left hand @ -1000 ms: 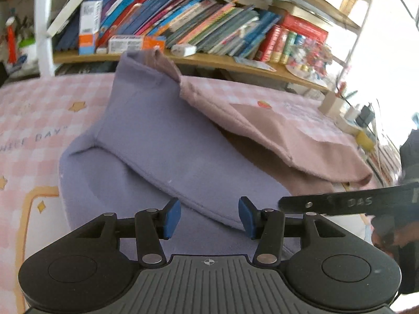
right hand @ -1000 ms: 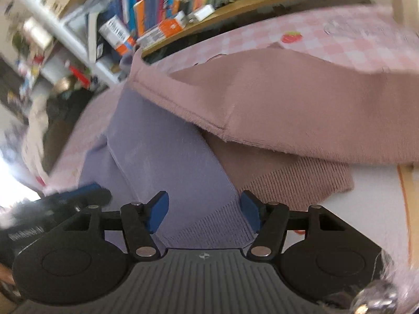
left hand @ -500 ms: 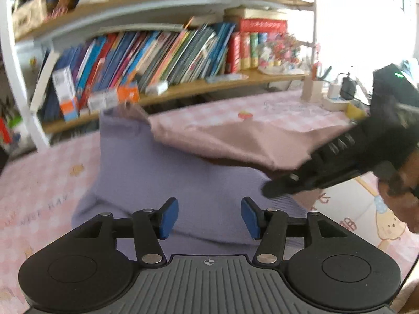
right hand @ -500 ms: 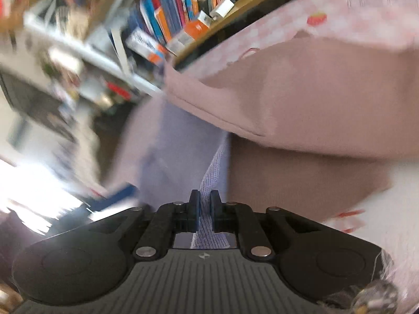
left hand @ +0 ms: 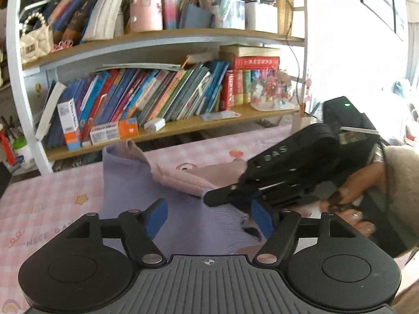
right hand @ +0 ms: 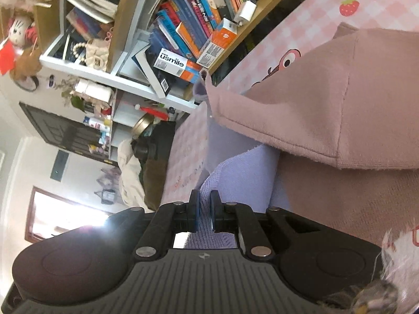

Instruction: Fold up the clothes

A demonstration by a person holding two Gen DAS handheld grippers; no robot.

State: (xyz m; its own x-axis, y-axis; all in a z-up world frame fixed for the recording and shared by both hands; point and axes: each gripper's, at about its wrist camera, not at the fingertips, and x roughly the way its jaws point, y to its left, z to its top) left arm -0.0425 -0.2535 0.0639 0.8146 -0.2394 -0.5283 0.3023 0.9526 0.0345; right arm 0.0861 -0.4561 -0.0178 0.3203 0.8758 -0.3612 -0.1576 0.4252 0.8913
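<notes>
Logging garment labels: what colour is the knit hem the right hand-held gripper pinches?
Lavender knit hem, clearest in the right wrist view.

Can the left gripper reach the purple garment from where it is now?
Probably yes. The left gripper is open just above the purple garment, with nothing between them; the right gripper, shut on its edge, crosses only to the right.

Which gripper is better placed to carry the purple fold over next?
Right. The right gripper is shut on the ribbed hem of the purple garment and has it lifted. The left gripper hangs open above the cloth, holding nothing, so it would need to grasp first.
</notes>
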